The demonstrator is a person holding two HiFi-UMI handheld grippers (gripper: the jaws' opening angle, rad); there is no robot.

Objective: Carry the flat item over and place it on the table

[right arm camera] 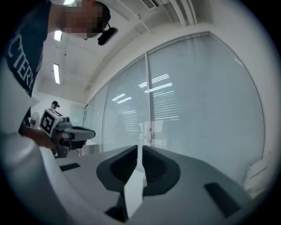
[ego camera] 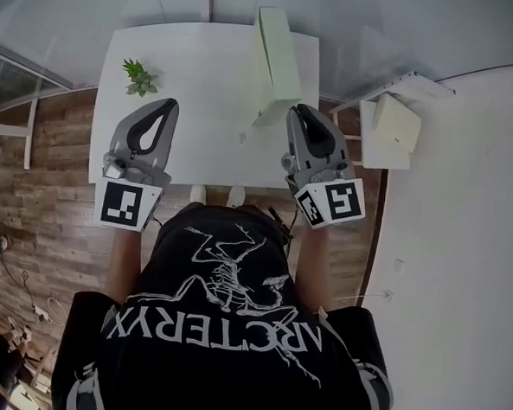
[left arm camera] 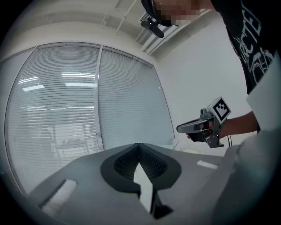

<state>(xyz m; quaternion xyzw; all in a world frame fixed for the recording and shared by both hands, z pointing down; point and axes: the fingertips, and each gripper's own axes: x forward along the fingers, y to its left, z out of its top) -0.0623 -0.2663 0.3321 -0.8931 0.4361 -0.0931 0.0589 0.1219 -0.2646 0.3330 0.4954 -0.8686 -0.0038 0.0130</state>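
Counter (ego camera: 203,84): white, seen from above, standing on a wood floor (ego camera: 49,196) with the person right at its near edge.
Flat item (ego camera: 278,58): pale green and long, on the far right part of the counter. It runs from the far edge toward the person. It looks propped or tilted rather than lying flat, though the head view does not settle this.
Right gripper (ego camera: 297,110): held over the counter's right side, with its tip just beside the near end of the flat item. Contact cannot be made out from above.
Right fingers (right arm camera: 154,163): drawn in to a thin slit, with nothing seen between them. Only window blinds (right arm camera: 197,96) show beyond.
Left gripper (ego camera: 169,104): held over the counter's left half, well apart from the flat item.
Left fingers (left arm camera: 125,161): closed, meeting at the tip, and empty.
Plant (ego camera: 139,77): small and green, near the counter's far left corner, just beyond the left gripper.
Small white stand (ego camera: 383,155): off the counter's right edge, carrying a second pale flat box (ego camera: 398,122).
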